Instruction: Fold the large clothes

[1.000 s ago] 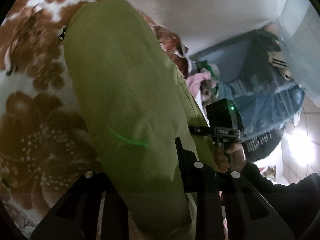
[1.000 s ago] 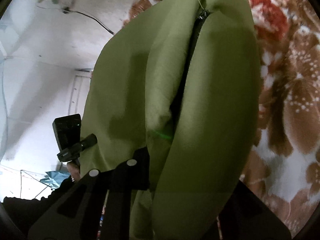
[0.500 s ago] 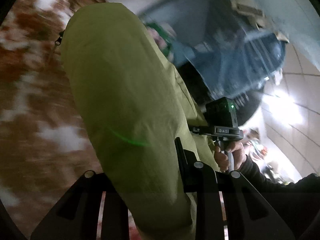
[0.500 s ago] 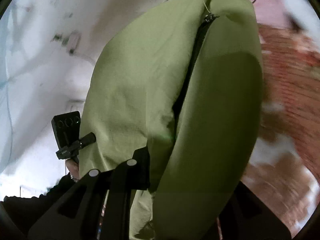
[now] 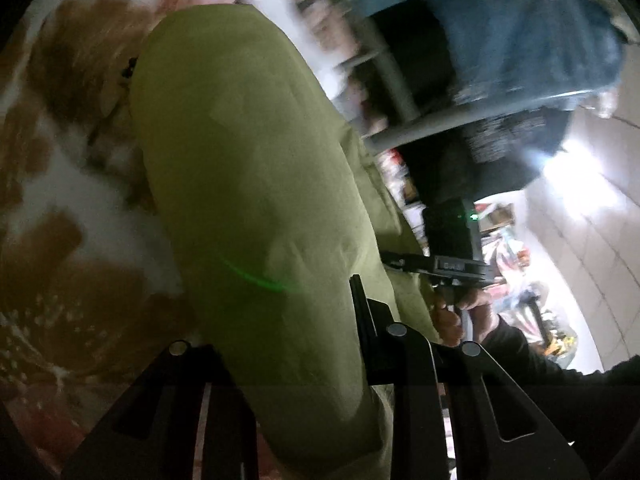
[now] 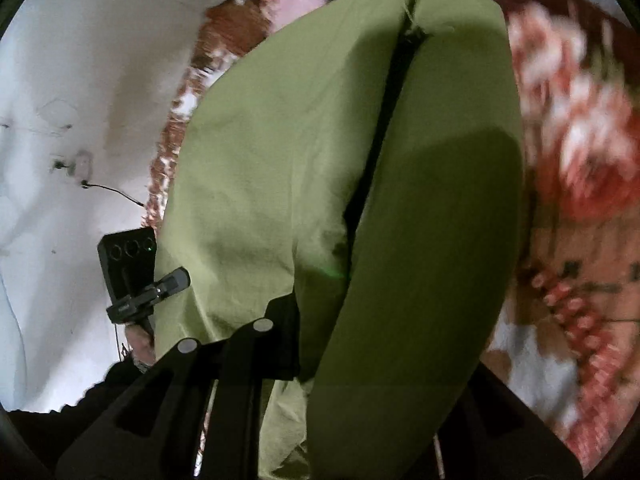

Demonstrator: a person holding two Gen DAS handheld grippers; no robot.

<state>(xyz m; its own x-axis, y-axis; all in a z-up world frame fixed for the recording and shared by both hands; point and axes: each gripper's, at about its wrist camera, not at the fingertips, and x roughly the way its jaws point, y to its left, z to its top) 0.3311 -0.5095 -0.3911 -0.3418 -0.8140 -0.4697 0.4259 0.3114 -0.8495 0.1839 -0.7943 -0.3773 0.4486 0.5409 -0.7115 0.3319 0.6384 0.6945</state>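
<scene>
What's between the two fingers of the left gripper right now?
A fold of the green garment fills the gap between the left gripper fingers, which are clamped on it. The left wrist view shows this; the flowered blanket lies behind.

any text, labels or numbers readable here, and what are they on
None can be read for certain.
Pale marking on the bar under the right gripper: too blurred to read.
Faint pale marks on the dark bag: too blurred to tell.
Green garment and floral blanket: no text visible.
</scene>
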